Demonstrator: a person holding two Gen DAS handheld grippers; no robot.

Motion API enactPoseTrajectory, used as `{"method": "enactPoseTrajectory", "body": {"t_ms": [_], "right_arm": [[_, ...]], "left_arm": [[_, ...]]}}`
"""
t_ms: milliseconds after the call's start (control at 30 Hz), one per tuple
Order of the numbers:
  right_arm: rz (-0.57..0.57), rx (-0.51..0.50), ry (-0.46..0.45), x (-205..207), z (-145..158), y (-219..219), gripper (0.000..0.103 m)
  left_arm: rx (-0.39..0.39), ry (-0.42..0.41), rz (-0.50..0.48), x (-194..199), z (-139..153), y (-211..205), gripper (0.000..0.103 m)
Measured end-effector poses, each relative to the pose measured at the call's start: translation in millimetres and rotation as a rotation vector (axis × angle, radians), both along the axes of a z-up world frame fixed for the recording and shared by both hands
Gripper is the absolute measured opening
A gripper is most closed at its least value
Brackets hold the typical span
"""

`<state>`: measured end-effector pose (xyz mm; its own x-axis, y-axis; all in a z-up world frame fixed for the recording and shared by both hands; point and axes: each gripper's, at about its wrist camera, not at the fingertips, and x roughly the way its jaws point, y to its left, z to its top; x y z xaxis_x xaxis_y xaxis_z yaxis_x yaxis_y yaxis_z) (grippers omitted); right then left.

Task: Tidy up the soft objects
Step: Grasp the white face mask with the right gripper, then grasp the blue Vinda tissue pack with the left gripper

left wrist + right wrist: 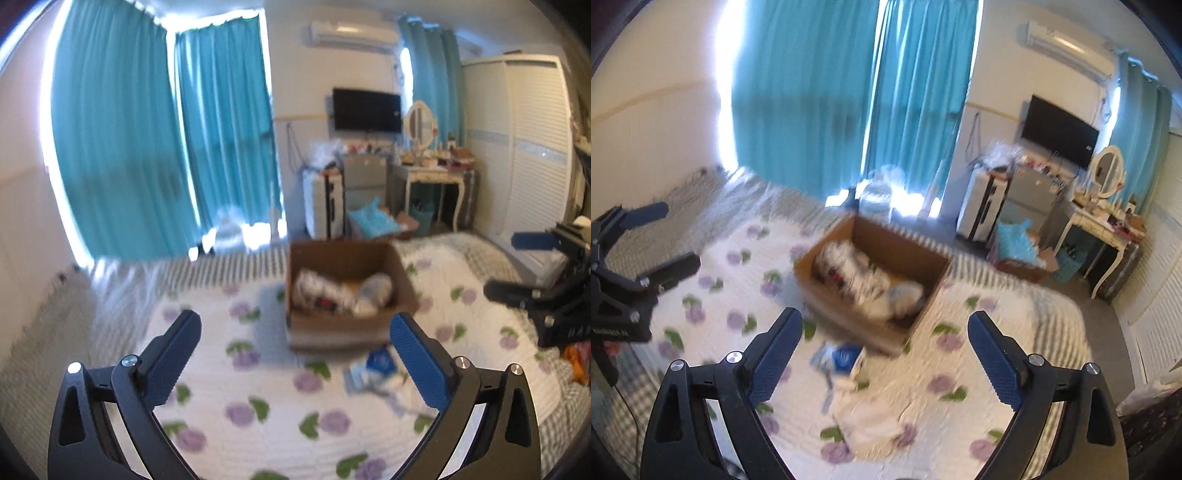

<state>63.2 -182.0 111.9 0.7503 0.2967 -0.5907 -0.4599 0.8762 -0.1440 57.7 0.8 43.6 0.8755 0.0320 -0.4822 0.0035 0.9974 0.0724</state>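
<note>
A brown cardboard box sits on the flowered bedspread and holds several soft white and patterned items. It also shows in the right wrist view, with its soft items. A blue and white soft packet lies in front of the box; in the right wrist view it lies above a white cloth. My left gripper is open and empty above the bed, before the box. My right gripper is open and empty over the packet and cloth.
The right gripper shows at the right edge of the left wrist view. The left gripper shows at the left edge of the right wrist view. Teal curtains, a suitcase, a dresser and a wardrobe stand beyond the bed.
</note>
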Motion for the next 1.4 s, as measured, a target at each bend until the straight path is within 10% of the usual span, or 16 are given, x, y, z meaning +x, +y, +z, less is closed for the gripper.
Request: {"method": "enactPoseTrajectory", "body": {"t_ms": [267, 667, 967, 1100, 1167, 1400], "right_arm": [[0.004, -0.1, 0.24, 28.5, -145.5, 16.5, 0.091], [-0.052, -0.086, 0.589, 74.0, -260.6, 18.7, 0.092], [-0.114, -0.085, 0.592, 78.2, -267.7, 13.1, 0.082], [-0.139, -0.092, 0.584, 78.3, -263.0, 5.0, 0.058], [-0.146, -0.089, 0.58, 79.8, -256.7, -4.0, 0.028], [-0.079, -0.065, 0.483, 68.5, -206.1, -27.2, 0.022]], "left_arm": [[-0.029, 0.192, 0.057, 29.3, -108.7, -8.9, 0.103], [-0.029, 0.356, 0.038, 29.7, -184.5, -10.5, 0.103], [0.003, 0.353, 0.05, 22.6, -185.2, -15.2, 0.103], [0.028, 0.36, 0.05, 20.5, -185.9, -18.7, 0.103], [0.035, 0.36, 0.047, 18.7, -184.3, -20.7, 0.103], [0.025, 0.357, 0.008, 30.3, -169.7, -33.9, 0.103]]}}
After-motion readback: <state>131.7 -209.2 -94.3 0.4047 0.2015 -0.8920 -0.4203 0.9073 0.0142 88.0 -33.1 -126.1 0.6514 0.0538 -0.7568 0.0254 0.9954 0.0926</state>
